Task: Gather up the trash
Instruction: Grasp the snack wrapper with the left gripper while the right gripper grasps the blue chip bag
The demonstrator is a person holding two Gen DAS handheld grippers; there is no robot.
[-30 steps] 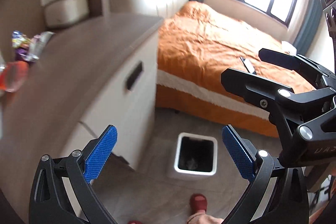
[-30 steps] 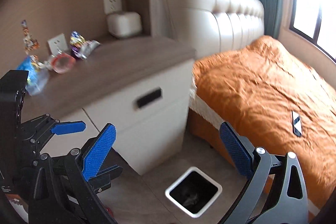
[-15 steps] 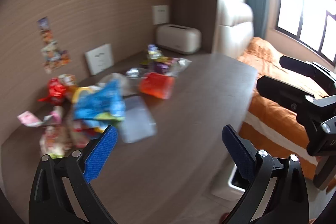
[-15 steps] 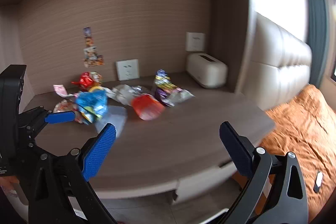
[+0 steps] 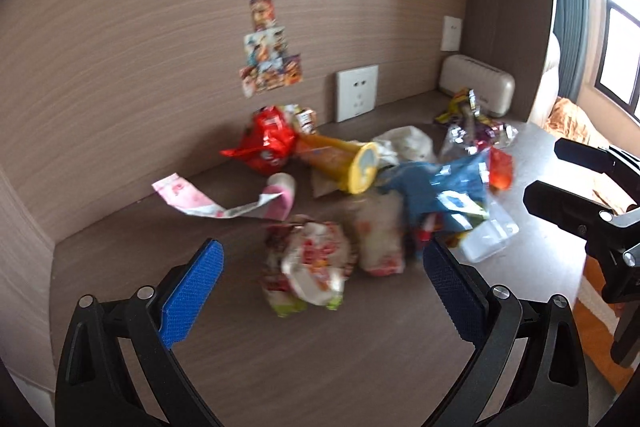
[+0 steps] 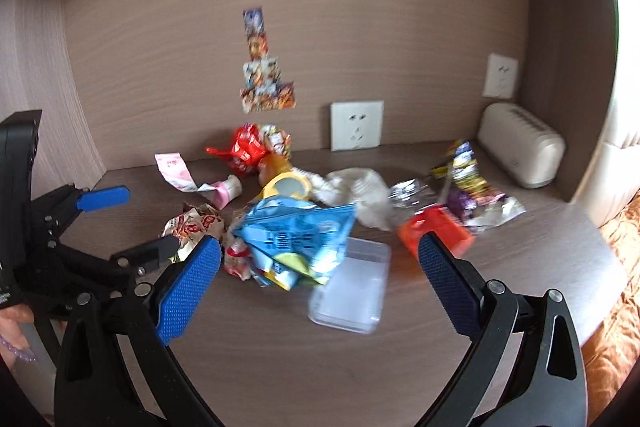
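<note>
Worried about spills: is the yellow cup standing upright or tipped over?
Tipped over. The yellow cup lies on its side on the desktop among the wrappers, its round mouth facing the camera. Contents cannot be told.

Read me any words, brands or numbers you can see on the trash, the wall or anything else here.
None can be read.
Red bag: white marks, too blurred.
Blue bag: print, too blurred.
Pink strip: print, too small.
Wall stickers: pictures, no clear text.
Both grippers, left and right, show no lettering.
</note>
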